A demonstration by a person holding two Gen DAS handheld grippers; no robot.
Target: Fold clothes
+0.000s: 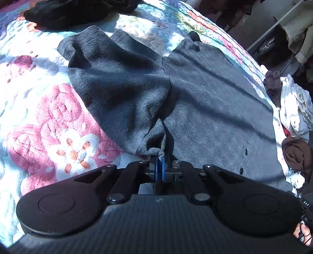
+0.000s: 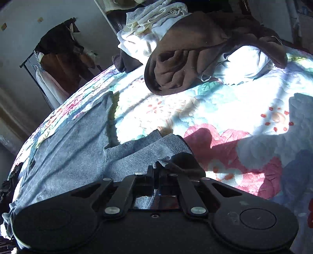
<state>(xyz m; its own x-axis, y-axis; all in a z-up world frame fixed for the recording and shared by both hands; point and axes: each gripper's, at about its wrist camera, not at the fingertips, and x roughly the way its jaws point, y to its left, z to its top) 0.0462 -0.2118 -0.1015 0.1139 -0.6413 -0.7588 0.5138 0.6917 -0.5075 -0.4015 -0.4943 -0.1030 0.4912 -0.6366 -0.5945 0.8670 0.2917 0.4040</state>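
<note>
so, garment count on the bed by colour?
grey: 1, grey shirt, pinched by both grippers
black: 1, black garment
brown: 2, brown garment, dark brown piece
white: 1, white pile
total: 5

The shirt [image 1: 205, 101] is being spread flat on the quilt [image 1: 49, 121] covering the bed, one sleeve [image 1: 121, 91] lying out to its left. A cuff edge is being pinched just ahead of the left gripper [image 1: 159, 159], whose jaws are pressed together. Behind the sleeve, a dark garment [image 1: 64, 11] is lying on the quilt. To the right of the shirt, a heap of clothes [image 1: 293, 109] is being piled. Beyond the bed, a clothes rack [image 2: 56, 64] is standing.
</note>
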